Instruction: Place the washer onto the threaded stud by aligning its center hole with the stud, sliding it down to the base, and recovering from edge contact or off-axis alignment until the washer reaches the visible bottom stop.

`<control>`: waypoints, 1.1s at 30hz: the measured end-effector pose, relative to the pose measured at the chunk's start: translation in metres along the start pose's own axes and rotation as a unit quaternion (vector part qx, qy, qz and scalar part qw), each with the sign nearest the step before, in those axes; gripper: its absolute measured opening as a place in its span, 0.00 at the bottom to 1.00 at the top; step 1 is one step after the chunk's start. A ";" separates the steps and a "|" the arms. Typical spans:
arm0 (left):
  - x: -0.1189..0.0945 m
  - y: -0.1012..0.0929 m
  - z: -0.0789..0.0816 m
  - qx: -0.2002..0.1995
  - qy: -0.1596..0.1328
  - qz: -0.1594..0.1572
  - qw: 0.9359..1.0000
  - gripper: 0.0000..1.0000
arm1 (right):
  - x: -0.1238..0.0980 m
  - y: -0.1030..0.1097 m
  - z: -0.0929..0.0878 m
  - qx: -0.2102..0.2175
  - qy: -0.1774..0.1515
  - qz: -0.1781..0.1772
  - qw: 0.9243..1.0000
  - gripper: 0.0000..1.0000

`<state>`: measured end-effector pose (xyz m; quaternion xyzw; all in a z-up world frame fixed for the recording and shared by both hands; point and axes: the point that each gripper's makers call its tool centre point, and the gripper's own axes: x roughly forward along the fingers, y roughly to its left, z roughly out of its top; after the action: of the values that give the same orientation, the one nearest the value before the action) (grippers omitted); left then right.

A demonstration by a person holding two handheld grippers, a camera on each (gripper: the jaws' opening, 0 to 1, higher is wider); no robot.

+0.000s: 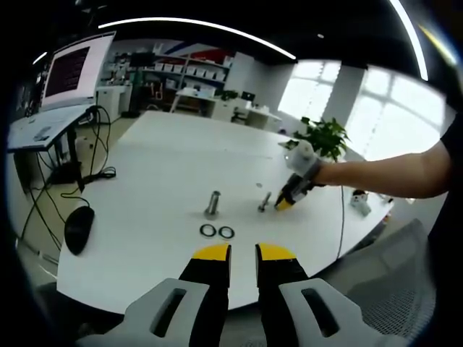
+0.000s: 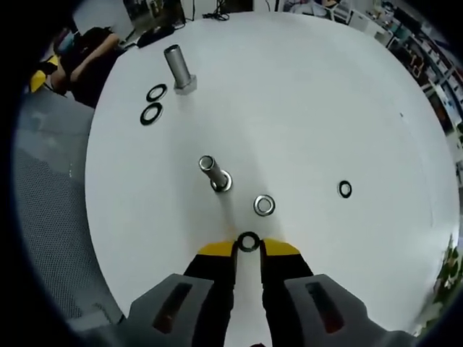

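A small threaded stud [image 2: 215, 172] stands upright on the white table [image 2: 311, 87], with a silver washer [image 2: 264, 205] lying flat just beside it. My right gripper [image 2: 248, 246] is shut on a black washer [image 2: 248, 241], held between its yellow tips a short way before the stud. In the left gripper view that right gripper [image 1: 284, 204] sits low, right beside the small stud [image 1: 265, 202], held by a person's hand. My left gripper [image 1: 243, 251] hovers near the table's front edge, narrowly open with nothing between its fingers.
A larger stud [image 1: 212, 204] stands left of the small one, with two black washers [image 1: 217, 231] lying in front of it. Another black washer [image 2: 345, 189] lies alone to the right. A black mouse [image 1: 78, 228] and cables sit at the table's left edge.
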<state>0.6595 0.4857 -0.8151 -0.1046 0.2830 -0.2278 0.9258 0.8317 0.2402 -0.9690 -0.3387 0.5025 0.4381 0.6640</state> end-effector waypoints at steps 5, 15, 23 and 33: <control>0.000 0.000 0.000 0.000 0.000 -0.001 1.000 0.11 | -0.006 0.002 0.001 -0.007 0.000 0.002 1.000 0.15; 0.000 -0.001 0.001 0.001 -0.002 -0.002 1.000 0.11 | -0.023 0.011 0.014 -0.011 -0.017 0.015 1.000 0.15; 0.000 -0.001 0.001 0.001 -0.002 -0.002 1.000 0.11 | -0.033 0.015 0.025 -0.026 -0.025 0.014 0.999 0.15; 0.000 -0.001 0.001 0.001 -0.001 -0.002 1.000 0.11 | -0.040 0.019 0.035 -0.042 -0.028 0.020 0.999 0.15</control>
<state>0.6594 0.4850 -0.8142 -0.1047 0.2815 -0.2303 0.9256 0.8224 0.2694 -0.9208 -0.3436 0.4716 0.4809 0.6544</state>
